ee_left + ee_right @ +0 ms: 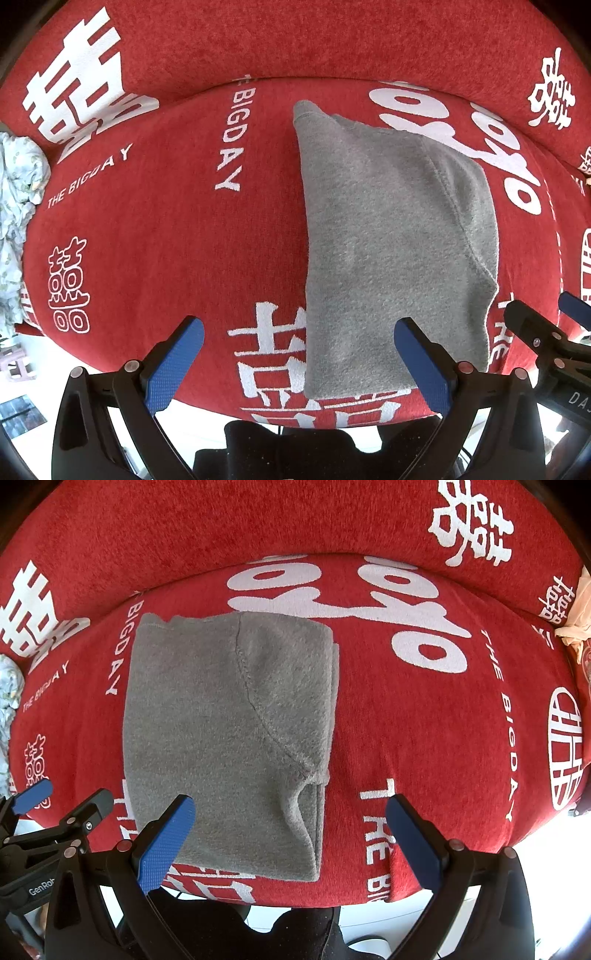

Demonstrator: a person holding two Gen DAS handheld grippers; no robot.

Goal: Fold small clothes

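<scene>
My left wrist camera is looking forward and down along my left gripper [299, 360] from close above the front edge of the red cushion [155, 229], with the folded grey garment [391, 236] sitting right of centre. My right wrist camera is facing the same way from just to the right, so the garment [225, 731] is lying left of centre between my right gripper [291, 843] fingers. Both views are sharing the garment, the cushion and its backrest, and each is catching the other gripper at its edge.
</scene>
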